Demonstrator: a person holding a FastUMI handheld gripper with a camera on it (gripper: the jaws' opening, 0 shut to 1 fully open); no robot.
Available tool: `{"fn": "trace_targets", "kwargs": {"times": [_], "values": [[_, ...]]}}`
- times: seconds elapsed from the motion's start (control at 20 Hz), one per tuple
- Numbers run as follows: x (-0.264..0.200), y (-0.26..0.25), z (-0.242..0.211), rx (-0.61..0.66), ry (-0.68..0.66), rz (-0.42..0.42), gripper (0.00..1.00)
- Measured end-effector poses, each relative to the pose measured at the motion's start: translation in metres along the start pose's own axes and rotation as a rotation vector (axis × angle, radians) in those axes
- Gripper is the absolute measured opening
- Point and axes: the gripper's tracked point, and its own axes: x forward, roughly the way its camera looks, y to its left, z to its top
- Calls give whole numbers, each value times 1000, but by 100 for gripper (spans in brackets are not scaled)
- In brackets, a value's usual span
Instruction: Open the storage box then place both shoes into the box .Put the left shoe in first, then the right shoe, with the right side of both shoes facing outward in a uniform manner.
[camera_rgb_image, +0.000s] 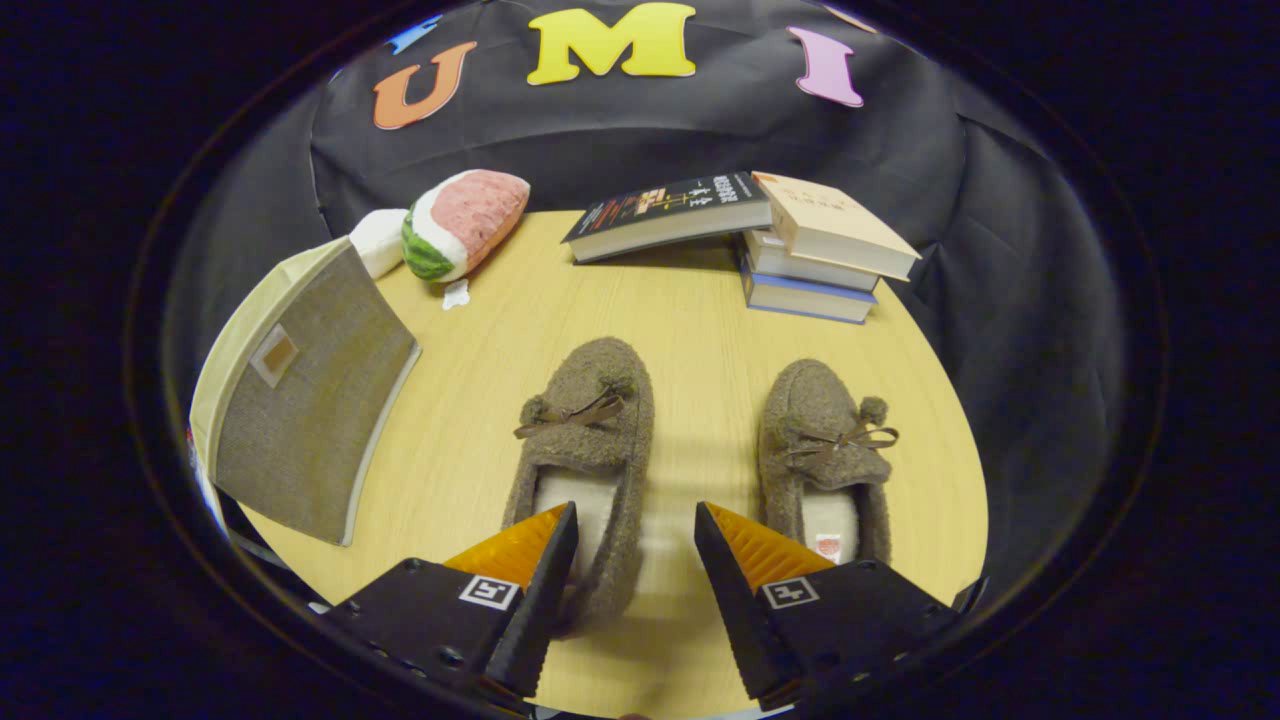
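The gripper (636, 560) hovered low over a pale wooden table (690, 320), its fingers spread apart and grasping nothing. The left shoe (590, 440), a brown fleece slipper with a bow and pompom, lay just ahead of the fingers, its heel reaching down between them and close against the left finger. The right shoe (825, 440) lay parallel beside it, its heel just beyond the right finger; a small tag inside its heel was too small to read. The storage box (300, 400), a fabric-covered case with a cream edge, stood well apart at the table's left edge with its lid closed and a small blank label window on the lid. Both shoes appeared light, soft and easily crushed, so a pinch across the fleece heel collar or side wall would likely hold better than one across the toe. The box lid looked thin and flexible, best lifted at its free edge. Beyond lay a watermelon-slice plush toy (462, 222) and a stack of books (800, 250), whose cover writing was illegible.
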Motion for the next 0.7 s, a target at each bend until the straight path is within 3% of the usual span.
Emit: {"fn": "trace_targets", "kwargs": {"times": [0.15, 0.2, 0.35, 0.45, 0.7], "values": [[25, -1, 0, 26, 38, 2, 49], [25, 3, 0, 36, 48, 14, 46], [26, 3, 1, 28, 67, 0, 22], [27, 1, 1, 43, 78, 3, 1], [10, 8, 8, 192, 80, 71, 0]]}}
